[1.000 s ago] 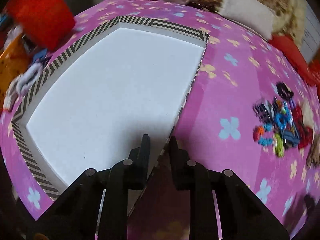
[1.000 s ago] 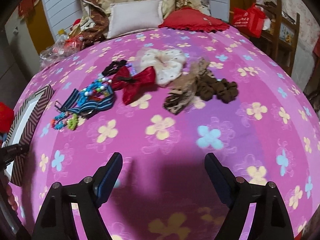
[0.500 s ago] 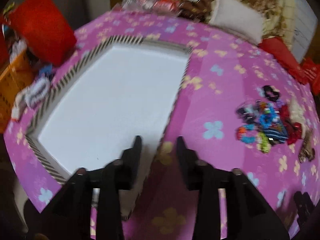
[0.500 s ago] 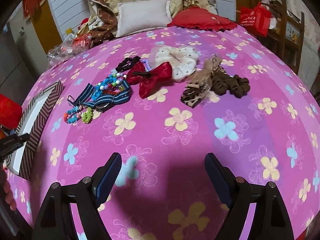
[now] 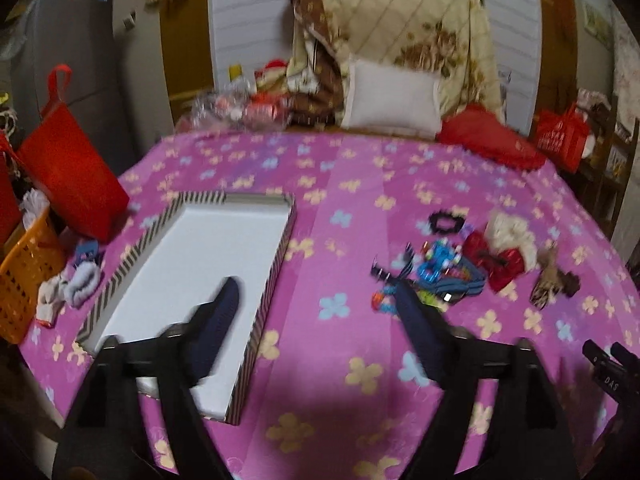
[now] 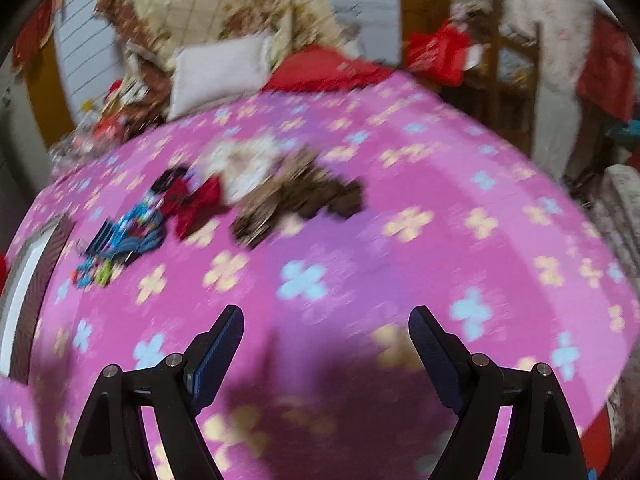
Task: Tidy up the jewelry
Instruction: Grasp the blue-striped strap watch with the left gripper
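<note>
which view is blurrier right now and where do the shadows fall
Right wrist view: heavy motion smear over the hair accessories and blanket, dark shadow ahead of the jaws. Left wrist view: sharper, only its jaws smeared; shadow beside the striped box.

Pink bedspread (image 5: pixel 360 184) with yellow and blue flowers — striped black-and-cream box (image 5: pixel 276 256), white inside; red bow (image 5: pixel 500 264); orange basket (image 5: pixel 24 280).

Soft matt fleece blanket (image 5: pixel 360 184), pink with a flower print, under my claws. Box lid (image 5: pixel 256 200) looks like cardboard: smooth matt white inside, striped paper rim. Red bow (image 5: pixel 506 264) is shiny satin-like cloth, cream scrunchie (image 5: pixel 516 232) fluffy fabric. Orange basket (image 5: pixel 24 276) is perforated plastic. My left gripper (image 5: pixel 316 292) is matt black plastic with ribbed pads.
</note>
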Motion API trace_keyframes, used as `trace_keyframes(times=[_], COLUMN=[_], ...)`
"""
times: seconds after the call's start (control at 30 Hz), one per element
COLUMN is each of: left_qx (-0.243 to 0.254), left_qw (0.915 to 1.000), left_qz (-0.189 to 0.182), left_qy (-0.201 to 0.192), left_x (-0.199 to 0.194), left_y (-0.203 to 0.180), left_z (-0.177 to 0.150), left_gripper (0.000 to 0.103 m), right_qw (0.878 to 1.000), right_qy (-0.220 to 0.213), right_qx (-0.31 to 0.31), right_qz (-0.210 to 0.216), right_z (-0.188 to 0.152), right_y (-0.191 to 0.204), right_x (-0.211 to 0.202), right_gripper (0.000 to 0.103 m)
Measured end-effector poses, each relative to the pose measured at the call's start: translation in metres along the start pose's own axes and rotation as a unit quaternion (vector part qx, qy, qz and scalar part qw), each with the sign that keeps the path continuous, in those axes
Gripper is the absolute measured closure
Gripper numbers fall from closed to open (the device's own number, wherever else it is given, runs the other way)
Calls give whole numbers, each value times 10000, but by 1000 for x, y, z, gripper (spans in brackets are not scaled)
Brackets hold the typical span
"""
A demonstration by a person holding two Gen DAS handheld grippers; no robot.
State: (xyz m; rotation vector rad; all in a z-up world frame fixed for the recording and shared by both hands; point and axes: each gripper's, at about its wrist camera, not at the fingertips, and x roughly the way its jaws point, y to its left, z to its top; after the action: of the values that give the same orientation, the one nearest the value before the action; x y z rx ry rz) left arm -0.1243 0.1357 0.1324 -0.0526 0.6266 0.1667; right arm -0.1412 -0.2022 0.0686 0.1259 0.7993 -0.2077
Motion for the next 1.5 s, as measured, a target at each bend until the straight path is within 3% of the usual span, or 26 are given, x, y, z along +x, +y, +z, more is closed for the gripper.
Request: trace_keyframes(times=[0.13, 0.2, 0.3, 0.43, 0.53, 0.7, 0.83, 0.93, 1.1, 1.17, 1.2, 1.5], left_qx=[198, 377, 508, 693, 902, 1398, 1643, 1727, 1910, 2057, 2163, 1914], left_qw=[9997, 9993, 9983, 9947, 9869, 9649, 9485, 9375, 9300, 9308, 9334, 9205], left_qz=[-72, -23, -183, -511, -963, -1702, -1973, -2123, -2118, -1967, -1762, -2207], left_qy=[-102, 22, 238, 570, 924, 1429, 1854, 2149, 2317, 2293, 2256, 2593], left_x=[-10, -5, 5, 27, 51, 96, 132, 155, 178, 181, 180, 148], left_y=[-10, -19, -29, -47, -67, -109, -132, -141, -153, -156, -157, -134], left_z=[3, 3, -1, -2, 0, 2, -2, -3, -6, -8, -9, -28], left_gripper=[15, 15, 15, 15, 15, 17, 29, 31, 33, 42, 57, 58], right_qw=[9990, 9992, 9986, 9967, 9967, 9959, 9953, 9960, 9956, 9954, 9953, 9948], right_qy=[-420, -241, 267, 614, 625, 667, 712, 656, 646, 648, 646, 600], right_qx=[155, 315, 339, 222, 148, 165, 166, 60, -16, -38, -48, -189], right_qz=[-58, 75, 296, 480, 492, 588, 637, 607, 671, 711, 717, 800], right_z=[6, 10, 12, 11, 6, -1, -5, -8, -11, -11, -12, -16], right_y=[-10, -17, -20, -17, -15, -16, -15, -11, -2, 2, 3, 14], right_x=[-9, -2, 15, 32, 36, 42, 47, 46, 44, 43, 42, 28], right_gripper=[20, 21, 42, 42, 42, 42, 42, 42, 42, 42, 42, 42])
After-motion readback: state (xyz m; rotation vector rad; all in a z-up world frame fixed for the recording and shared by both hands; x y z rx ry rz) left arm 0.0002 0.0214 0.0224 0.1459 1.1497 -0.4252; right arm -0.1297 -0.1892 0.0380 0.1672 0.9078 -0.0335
